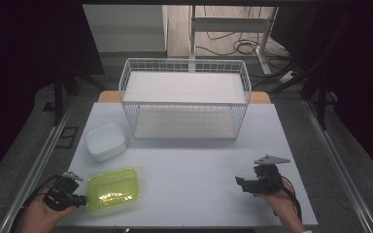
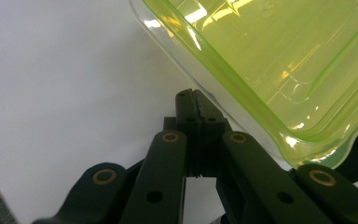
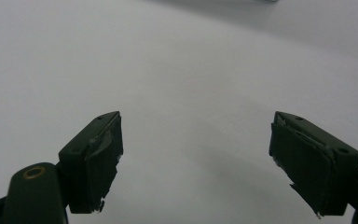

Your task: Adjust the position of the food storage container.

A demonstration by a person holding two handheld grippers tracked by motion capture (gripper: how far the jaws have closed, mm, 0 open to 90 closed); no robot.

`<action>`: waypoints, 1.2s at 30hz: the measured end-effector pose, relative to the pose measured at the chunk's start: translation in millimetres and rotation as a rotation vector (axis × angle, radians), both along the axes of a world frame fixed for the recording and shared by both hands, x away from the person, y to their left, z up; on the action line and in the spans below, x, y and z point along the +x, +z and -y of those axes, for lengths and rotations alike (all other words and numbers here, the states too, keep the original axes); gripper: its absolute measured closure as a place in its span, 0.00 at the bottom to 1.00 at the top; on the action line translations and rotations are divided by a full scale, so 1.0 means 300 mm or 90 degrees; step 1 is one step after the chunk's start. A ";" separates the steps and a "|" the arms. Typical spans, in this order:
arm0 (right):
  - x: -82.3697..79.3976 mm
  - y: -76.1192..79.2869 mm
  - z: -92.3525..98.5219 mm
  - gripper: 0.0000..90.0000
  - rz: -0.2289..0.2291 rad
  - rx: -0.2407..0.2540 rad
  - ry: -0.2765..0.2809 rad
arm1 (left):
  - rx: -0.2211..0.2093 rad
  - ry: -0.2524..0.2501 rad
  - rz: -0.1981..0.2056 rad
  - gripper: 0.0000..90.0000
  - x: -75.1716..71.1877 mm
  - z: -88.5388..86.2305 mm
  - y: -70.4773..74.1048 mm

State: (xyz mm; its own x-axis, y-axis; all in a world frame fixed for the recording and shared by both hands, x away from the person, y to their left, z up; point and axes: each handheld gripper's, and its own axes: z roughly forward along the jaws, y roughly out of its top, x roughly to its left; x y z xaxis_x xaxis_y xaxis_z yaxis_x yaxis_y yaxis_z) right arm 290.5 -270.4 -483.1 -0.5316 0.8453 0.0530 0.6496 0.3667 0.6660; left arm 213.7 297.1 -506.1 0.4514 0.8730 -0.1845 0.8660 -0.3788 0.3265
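A translucent yellow-green plastic container (image 1: 114, 188) lies open side up near the table's front left. My left gripper (image 1: 81, 199) is at its left edge with both jaws pressed together. In the left gripper view the shut jaws (image 2: 193, 105) lie right against the container's clear rim (image 2: 242, 116), and I see nothing between the pads. At the front right, a hand holds my right gripper (image 1: 238, 182) low over bare table, pointing left. Its jaws stand wide apart and hold nothing (image 3: 196, 163).
A white wire basket (image 1: 184, 99) with two white shelves stands at the back middle of the grey table (image 1: 194, 165). A white square lidded box (image 1: 105, 141) sits left of it, behind the green container. Metal rails run along both table sides.
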 end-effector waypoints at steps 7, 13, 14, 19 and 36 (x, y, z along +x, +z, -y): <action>-0.004 0.005 0.001 0.20 0.004 0.001 0.002 | -0.007 -0.027 0.002 1.00 0.079 0.090 0.001; -0.004 0.006 0.004 0.20 0.003 0.003 0.004 | -0.021 -0.076 0.003 1.00 0.158 0.208 0.001; -0.003 0.005 0.005 0.20 0.003 0.003 0.003 | -0.025 -0.080 0.001 1.00 0.169 0.227 0.001; -0.007 0.010 0.007 0.20 0.007 0.003 0.004 | -0.024 -0.096 0.001 1.00 0.213 0.290 -0.002; -0.009 0.006 0.006 0.20 0.002 0.004 0.005 | -0.040 -0.135 0.031 1.00 0.334 0.466 0.011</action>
State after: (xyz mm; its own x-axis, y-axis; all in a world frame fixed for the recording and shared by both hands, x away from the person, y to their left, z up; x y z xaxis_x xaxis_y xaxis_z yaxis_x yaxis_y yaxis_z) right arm 287.9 -272.1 -481.4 -0.5381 0.8409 0.0571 0.6447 0.3669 0.6707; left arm 313.8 157.3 -502.8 0.6339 0.7448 -0.2086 0.7512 -0.5286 0.3953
